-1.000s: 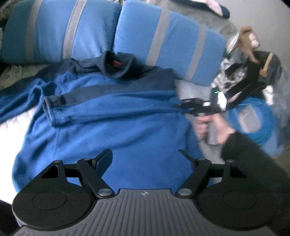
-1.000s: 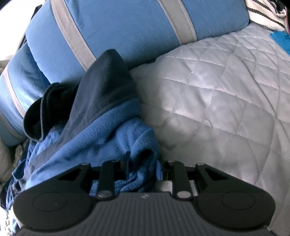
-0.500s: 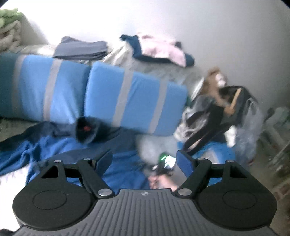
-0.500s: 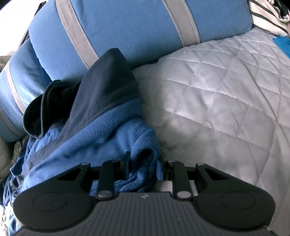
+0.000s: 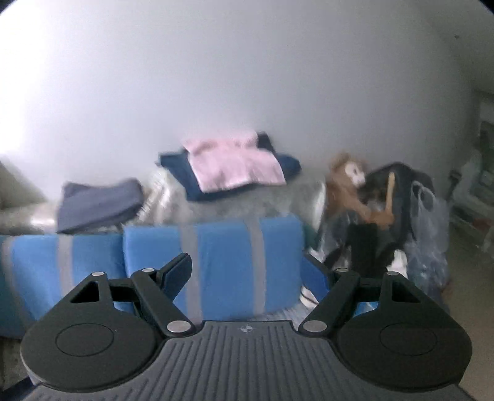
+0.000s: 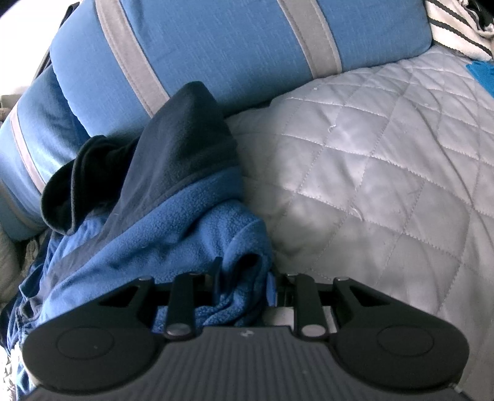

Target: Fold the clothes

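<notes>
A blue fleece sweater (image 6: 160,234) with a dark navy collar and shoulder lies bunched on the grey quilt (image 6: 386,160) in the right wrist view. My right gripper (image 6: 244,274) is shut on a thick fold of its blue fleece, which fills the gap between the fingers. In the left wrist view my left gripper (image 5: 247,268) is held high and open, with nothing between its fingers; behind it are the striped blue pillows (image 5: 216,256). The sweater is out of that view.
Behind the pillows lie a folded grey-blue garment (image 5: 98,203) and a pink garment on a navy one (image 5: 234,166). A stuffed toy (image 5: 349,185), dark bags (image 5: 389,216) and a plastic bag sit at the right. A white striped cloth (image 6: 457,27) lies on the quilt's far right corner.
My left gripper has risen and tilted up, so the sweater and the person's other hand dropped out of its view and the wall and clothes behind the pillows appeared. The right gripper has kept still.
</notes>
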`<action>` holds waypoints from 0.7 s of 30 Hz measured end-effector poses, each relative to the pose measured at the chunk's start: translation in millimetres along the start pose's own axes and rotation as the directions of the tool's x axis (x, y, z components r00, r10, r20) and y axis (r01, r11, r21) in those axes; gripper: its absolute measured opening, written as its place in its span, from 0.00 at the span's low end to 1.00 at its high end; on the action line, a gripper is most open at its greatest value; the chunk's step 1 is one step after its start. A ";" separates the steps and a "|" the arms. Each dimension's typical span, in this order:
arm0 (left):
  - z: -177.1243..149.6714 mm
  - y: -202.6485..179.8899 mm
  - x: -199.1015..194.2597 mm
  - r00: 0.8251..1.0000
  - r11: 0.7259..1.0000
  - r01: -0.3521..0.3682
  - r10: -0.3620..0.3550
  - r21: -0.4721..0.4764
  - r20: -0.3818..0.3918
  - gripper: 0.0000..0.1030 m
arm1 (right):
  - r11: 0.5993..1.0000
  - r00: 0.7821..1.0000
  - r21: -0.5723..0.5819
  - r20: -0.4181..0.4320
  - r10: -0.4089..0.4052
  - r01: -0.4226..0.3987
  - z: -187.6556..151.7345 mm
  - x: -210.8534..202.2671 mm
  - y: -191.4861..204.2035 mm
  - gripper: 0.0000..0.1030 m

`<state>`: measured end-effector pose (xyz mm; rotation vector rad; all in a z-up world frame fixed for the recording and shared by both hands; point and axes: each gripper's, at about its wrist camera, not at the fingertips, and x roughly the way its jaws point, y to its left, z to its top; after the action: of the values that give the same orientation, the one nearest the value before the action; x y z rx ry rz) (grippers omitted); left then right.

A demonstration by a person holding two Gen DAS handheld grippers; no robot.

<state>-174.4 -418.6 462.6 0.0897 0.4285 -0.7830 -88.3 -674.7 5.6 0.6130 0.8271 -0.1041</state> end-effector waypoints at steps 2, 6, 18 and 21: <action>-1.9 1.5 30.0 0.999 1.000 0.011 -0.011 0.016 -0.048 0.75 | 1.000 1.000 0.001 -0.002 0.005 -0.005 0.2 -0.1 -0.7 0.40; -29.9 12.9 106.3 0.990 0.998 0.001 0.007 0.062 -0.138 0.75 | 1.000 1.000 0.006 -0.002 0.019 -0.019 0.0 -0.8 -3.6 0.40; -152.1 35.7 340.3 0.923 0.993 0.011 0.035 0.117 -0.384 0.74 | 0.999 1.000 -0.040 0.004 0.019 -0.018 -1.5 -3.5 0.9 0.30; -172.8 36.5 381.4 0.910 0.992 0.041 0.012 0.118 -0.414 0.74 | 0.998 1.000 -0.052 -0.001 0.026 -0.026 -0.4 -2.9 -0.7 0.30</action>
<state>31.7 -605.4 147.6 0.3750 0.7846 -0.8053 -90.8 -675.5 7.1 0.5748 0.8190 -0.0588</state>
